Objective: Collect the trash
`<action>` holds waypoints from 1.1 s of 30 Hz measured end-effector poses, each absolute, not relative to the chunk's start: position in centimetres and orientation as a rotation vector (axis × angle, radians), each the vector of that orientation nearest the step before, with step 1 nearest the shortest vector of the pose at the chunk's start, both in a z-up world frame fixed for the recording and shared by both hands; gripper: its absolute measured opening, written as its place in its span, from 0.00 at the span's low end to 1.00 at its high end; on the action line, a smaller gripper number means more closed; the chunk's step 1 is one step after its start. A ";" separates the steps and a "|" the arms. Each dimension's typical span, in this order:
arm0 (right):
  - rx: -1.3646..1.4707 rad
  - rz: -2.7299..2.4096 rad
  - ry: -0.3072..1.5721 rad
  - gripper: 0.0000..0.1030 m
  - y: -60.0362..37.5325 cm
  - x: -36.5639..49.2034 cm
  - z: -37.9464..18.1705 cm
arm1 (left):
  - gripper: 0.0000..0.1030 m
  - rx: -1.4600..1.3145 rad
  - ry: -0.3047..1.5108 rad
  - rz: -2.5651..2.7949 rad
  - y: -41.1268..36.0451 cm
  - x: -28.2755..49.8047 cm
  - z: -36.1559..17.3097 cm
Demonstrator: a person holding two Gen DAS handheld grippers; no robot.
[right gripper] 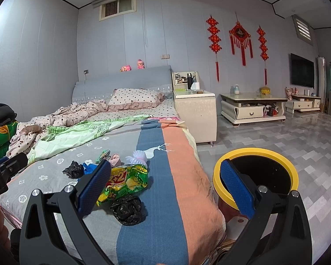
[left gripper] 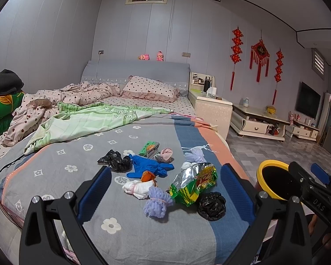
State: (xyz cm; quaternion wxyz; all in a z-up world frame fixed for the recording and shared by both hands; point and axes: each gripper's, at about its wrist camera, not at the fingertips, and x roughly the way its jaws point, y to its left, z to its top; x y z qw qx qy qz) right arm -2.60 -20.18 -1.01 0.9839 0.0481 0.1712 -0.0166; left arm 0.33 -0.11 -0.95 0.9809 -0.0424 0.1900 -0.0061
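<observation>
Crinkled foil and plastic make up most of the litter on the grey flowered bedspread; the left wrist view shows the whole scatter, the right wrist view only part of it, its near finger hiding the rest. Seen only from the left: a white wad beside an orange scrap, and a lilac foam net pinched at its middle; a limp blue glove shows fully there, barely in the other view. Both views catch the torn green-and-yellow snack bag, silver inside, and a glossy black bag balled just beside it, near the bed's edge. A second black bag lies farther back. The yellow-rimmed bin, round and dark within, stands on the tiled floor beside the bed; the right view looks into it. The left gripper hovers above the litter, jaws wide apart, holding nothing; the right gripper is equally wide and empty, one finger over the bin's rim.
</observation>
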 end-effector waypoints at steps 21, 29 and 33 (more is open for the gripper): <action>0.100 -0.041 0.355 0.92 -20.1 -2.7 -1.8 | 0.93 -0.094 0.395 -0.013 -0.6 0.2 -2.2; 0.121 -0.039 0.390 0.92 -20.5 -2.1 -1.5 | 0.93 -0.085 0.390 0.000 -0.8 0.2 -2.6; 0.141 -0.008 0.437 0.92 -20.7 -1.0 -1.6 | 0.93 -0.108 0.394 0.011 -0.1 0.8 -2.4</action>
